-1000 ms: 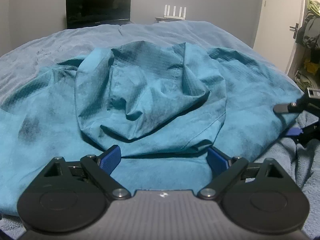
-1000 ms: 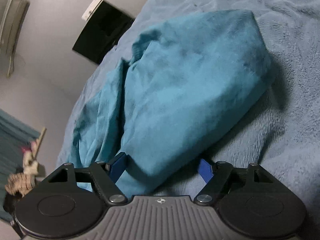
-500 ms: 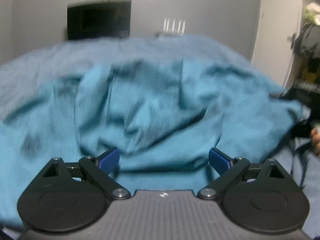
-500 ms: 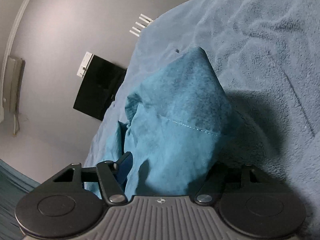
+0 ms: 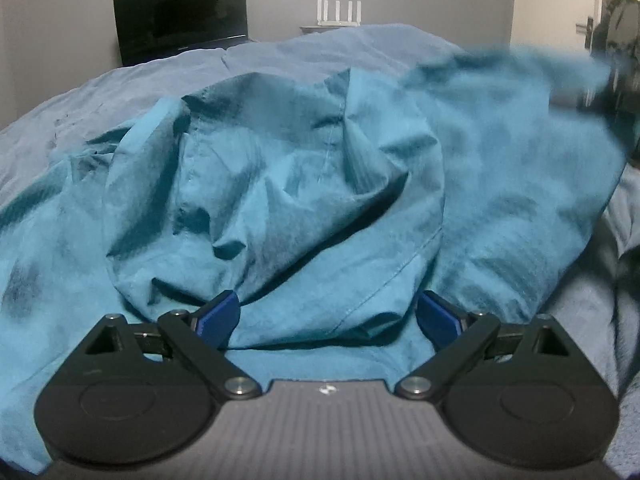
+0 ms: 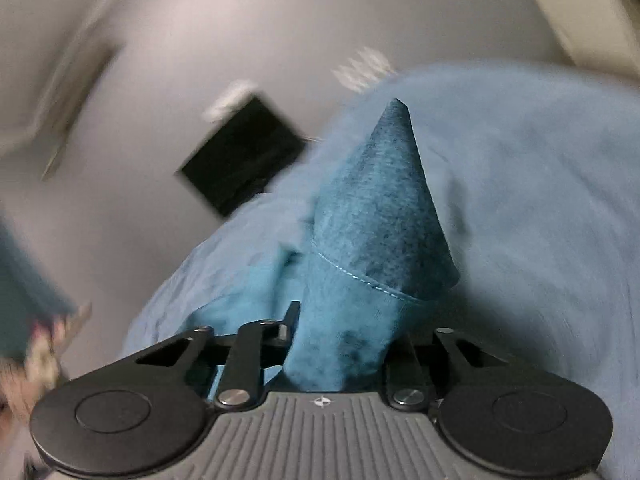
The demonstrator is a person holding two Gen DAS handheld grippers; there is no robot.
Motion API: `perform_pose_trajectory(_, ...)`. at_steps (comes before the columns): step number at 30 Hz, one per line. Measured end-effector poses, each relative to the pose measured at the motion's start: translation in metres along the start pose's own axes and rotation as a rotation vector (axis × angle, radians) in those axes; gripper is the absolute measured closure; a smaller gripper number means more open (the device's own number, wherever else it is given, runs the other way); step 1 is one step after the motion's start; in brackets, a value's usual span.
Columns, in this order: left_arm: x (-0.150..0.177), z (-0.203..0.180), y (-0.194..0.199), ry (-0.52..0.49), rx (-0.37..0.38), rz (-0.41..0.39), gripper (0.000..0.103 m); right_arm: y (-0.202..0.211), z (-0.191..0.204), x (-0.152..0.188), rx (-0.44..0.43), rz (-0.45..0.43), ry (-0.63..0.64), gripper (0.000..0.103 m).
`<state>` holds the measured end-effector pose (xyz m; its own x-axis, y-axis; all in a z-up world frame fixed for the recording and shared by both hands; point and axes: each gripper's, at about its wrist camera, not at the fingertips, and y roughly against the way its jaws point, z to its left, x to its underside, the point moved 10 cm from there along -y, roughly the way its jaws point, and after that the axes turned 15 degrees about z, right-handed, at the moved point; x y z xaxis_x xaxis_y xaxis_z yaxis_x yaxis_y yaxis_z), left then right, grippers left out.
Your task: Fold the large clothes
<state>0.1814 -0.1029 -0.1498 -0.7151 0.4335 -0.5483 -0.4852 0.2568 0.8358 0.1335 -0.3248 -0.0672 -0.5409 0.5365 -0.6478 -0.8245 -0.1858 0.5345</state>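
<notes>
We judge fold barely begun: crumpled teal cotton garment (image 5: 280,208) mid-bed (image 5: 60,112); right gripper (image 6: 344,344) jaws closing on its corner; left gripper (image 5: 328,316) gapes wide, empty.

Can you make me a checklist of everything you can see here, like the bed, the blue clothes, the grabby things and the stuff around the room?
Surface: bed with a grey-blue blanket, rumpled.
Job's things: one large teal garment, crumpled on the blanket, not folded yet; one corner is lifted up.
Clutter: nothing seen on the bed besides the garment.
Grippers: left gripper open, jaws wide just above the garment's near edge. Right gripper closing on the garment's corner, cloth bunched between its jaws.
Cables: nothing seen.
Surroundings: grey wall, black monitor, white router with antennas, door with a handle, hanging clothes at the right edge.
</notes>
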Motion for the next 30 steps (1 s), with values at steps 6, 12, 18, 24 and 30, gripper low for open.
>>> perform_pose_trajectory(6, -0.003, 0.000, 0.001, 0.003, 0.025, -0.003, 0.007, 0.019, 0.113, 0.009, 0.005, -0.036, 0.408, 0.082)
perform_pose_trajectory(12, -0.016, 0.021, 0.061, -0.041, 0.199, -0.014, 0.007, 0.013, 0.196, 0.033, 0.018, -0.001, 0.680, 0.082)
perform_pose_trajectory(18, -0.029, 0.139, 0.154, 0.110, 0.053, -0.112, 0.007, -0.027, 0.275, 0.077, 0.004, 0.096, 0.912, 0.082)
perform_pose_trajectory(24, 0.000, 0.240, 0.197, 0.476, 0.059, -0.284, 0.007, -0.052, 0.339, 0.164, -0.009, 0.176, 1.158, 0.082)
perform_pose_trajectory(30, 0.005, 0.247, 0.161, 0.525, 0.195, -0.254, 0.013, -0.090, 0.366, 0.246, -0.038, 0.265, 1.302, 0.082)
